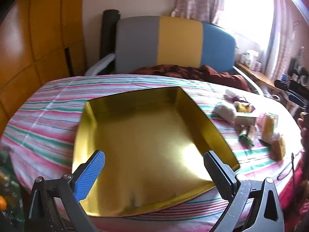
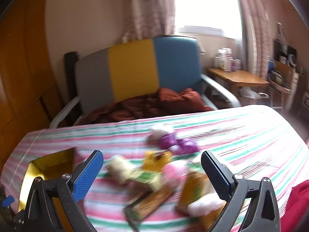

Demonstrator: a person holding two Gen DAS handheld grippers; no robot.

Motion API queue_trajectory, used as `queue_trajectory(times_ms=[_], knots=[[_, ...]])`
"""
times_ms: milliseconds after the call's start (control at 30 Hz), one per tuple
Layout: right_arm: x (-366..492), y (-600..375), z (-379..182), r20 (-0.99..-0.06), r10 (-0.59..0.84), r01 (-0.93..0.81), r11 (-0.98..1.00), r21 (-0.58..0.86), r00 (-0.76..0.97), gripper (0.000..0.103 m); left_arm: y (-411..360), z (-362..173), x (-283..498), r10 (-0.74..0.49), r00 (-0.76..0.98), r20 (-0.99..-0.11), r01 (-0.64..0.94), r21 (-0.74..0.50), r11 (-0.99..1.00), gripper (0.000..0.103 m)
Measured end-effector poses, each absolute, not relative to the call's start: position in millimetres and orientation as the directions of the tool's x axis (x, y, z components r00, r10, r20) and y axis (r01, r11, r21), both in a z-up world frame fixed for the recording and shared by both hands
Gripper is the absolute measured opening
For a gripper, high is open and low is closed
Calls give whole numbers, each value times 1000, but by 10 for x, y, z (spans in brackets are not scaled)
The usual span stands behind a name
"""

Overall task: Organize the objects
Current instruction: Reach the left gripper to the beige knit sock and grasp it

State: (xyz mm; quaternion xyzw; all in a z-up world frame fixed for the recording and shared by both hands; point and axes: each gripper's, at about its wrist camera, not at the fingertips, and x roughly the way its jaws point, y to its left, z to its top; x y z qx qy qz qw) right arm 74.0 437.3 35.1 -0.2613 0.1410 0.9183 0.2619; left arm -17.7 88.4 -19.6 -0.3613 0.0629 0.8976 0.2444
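Note:
An empty gold metal tray [image 1: 146, 135] lies on the striped tablecloth; its corner also shows in the right wrist view [image 2: 48, 164]. My left gripper [image 1: 154, 172] hovers open over the tray's near half, holding nothing. A blurred pile of small packets [image 2: 160, 177] lies to the right of the tray: yellow and orange packs, a purple wrapper [image 2: 179, 143], white and pink items. The pile also shows in the left wrist view [image 1: 255, 123]. My right gripper [image 2: 152, 172] is open just above the pile, empty.
The table has a pink, green and white striped cloth [image 1: 48, 112]. Behind it stands a grey, yellow and blue chair [image 1: 173, 42] with a dark red cloth [image 1: 193, 73]. A wooden side table [image 2: 239, 79] with bottles stands by the window. A wooden wardrobe [image 1: 29, 38] is at left.

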Motion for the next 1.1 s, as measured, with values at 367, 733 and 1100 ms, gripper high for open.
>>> queue_trajectory(times_ms=[367,733,1100], knots=[[981,5383,27,-590,432,-670,-692,268,-682,103,1696,-14,-303,520,-501,-692,-661,-82,-746,103],[1123,5566,-40,-588,352,-644,-645,412,-728,103,2775,-77,-668,536,-403,-742,-750,-67,-658,103],[1383,5862,-125,-574,362,-674,-494,549,-734,103,3424,-424,-1124,475,-327,-817,-732,-99,-674,103]])
